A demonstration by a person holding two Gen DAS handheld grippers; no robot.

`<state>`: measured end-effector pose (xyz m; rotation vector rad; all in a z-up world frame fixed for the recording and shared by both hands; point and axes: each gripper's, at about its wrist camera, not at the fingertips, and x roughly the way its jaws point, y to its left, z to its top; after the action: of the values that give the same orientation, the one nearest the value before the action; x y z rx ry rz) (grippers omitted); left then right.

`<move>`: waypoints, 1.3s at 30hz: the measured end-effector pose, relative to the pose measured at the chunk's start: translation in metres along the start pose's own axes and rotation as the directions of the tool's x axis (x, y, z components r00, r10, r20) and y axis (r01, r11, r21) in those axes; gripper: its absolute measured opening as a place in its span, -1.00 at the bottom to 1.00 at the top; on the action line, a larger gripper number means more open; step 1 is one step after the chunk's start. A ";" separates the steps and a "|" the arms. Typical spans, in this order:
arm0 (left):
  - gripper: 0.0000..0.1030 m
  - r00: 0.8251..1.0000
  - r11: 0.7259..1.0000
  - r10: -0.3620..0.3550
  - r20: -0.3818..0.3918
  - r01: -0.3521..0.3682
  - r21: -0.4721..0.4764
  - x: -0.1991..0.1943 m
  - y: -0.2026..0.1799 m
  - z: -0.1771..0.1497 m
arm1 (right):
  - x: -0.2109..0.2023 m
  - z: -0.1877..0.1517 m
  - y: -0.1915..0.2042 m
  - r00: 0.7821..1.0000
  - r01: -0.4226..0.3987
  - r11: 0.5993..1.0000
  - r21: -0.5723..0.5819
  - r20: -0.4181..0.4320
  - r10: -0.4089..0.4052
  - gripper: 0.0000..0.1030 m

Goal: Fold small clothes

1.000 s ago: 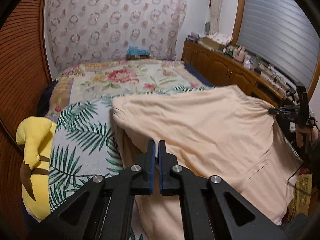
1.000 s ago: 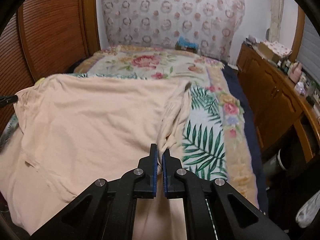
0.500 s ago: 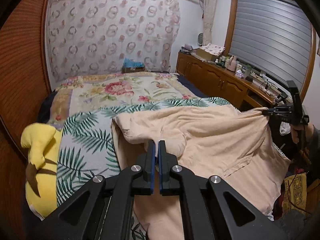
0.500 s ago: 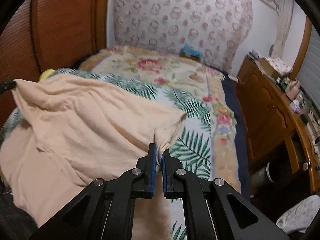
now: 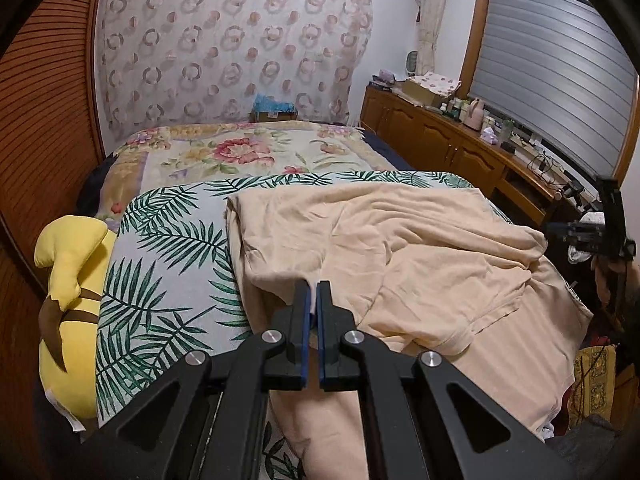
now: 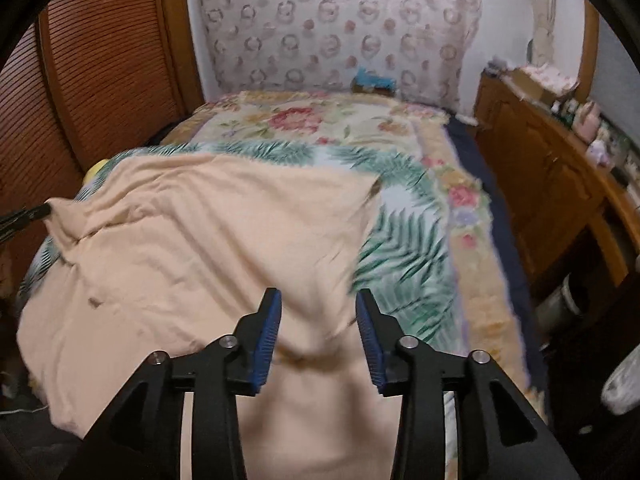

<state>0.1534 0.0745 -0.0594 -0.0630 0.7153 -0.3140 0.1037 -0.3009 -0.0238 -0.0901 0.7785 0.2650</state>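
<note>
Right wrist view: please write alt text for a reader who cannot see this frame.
The right gripper, its jaws just opened, hangs over a peach garment spread on a palm-leaf blanket on a bed, no longer pinching the cloth. The left gripper pinches the garment's far-left corner. A wooden dresser stands at right.

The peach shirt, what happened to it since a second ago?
The peach shirt was folded back toward the camera and laid on the bed. The right gripper has just been opening and let go. The left gripper stays clamped on its edge.
</note>
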 end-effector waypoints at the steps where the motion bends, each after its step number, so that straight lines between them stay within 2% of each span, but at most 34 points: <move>1: -0.93 1.000 1.000 0.000 -0.001 0.000 0.001 0.000 -0.001 -0.001 | 0.003 -0.005 0.004 1.000 -0.013 1.000 0.000 -0.011 0.013 -0.21; 3: -0.93 1.000 1.000 0.000 -0.004 0.000 0.003 0.001 -0.001 -0.002 | 0.009 -0.014 0.008 0.999 -0.023 1.000 0.000 -0.031 0.023 -0.20; 10: -0.93 1.000 1.000 0.005 -0.012 -0.005 -0.011 0.003 0.003 -0.005 | 0.026 -0.026 0.000 0.996 0.030 0.998 0.063 -0.088 -0.024 -0.20; 14: -0.93 1.000 1.000 0.005 -0.019 -0.006 -0.018 0.005 0.006 -0.008 | 0.025 -0.025 0.001 0.997 0.032 0.995 0.092 -0.072 -0.025 -0.20; 18: -0.93 1.000 1.000 0.004 -0.021 -0.005 -0.026 0.008 0.008 -0.009 | 0.020 -0.018 0.003 1.000 0.002 0.996 0.090 -0.010 -0.001 -0.20; 19: -0.93 1.000 1.000 0.003 -0.021 -0.004 -0.026 0.008 0.007 -0.008 | 0.020 -0.017 0.005 1.000 -0.001 0.997 0.083 -0.004 0.001 -0.25; 21: -0.93 1.000 1.000 0.006 -0.020 -0.007 -0.023 0.008 0.007 -0.008 | 0.024 -0.013 0.011 1.000 -0.009 0.999 0.052 -0.009 0.009 -0.75; 22: -0.93 1.000 1.000 0.007 -0.018 -0.007 -0.021 0.008 0.007 -0.008 | 0.027 -0.013 0.014 1.000 0.005 0.999 0.035 -0.017 -0.004 -0.84; 26: -0.93 1.000 1.000 0.011 0.001 -0.011 -0.018 0.004 0.005 -0.007 | 0.027 -0.014 0.023 1.000 0.014 1.000 -0.013 -0.017 -0.015 -0.89; 34: -0.93 0.992 0.999 -0.035 0.122 0.038 -0.021 -0.045 -0.004 0.009 | -0.036 0.001 0.015 0.993 -0.002 1.000 -0.008 0.119 0.003 -0.91; 39: -0.93 0.986 0.998 -0.067 0.153 0.069 -0.006 -0.077 -0.013 0.013 | -0.082 -0.005 0.010 0.989 0.012 0.999 -0.038 0.148 -0.006 -0.91</move>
<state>0.1034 0.0848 0.0017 -0.1214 0.5636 -0.3664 0.0415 -0.3086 0.0305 -0.1092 0.6257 0.2750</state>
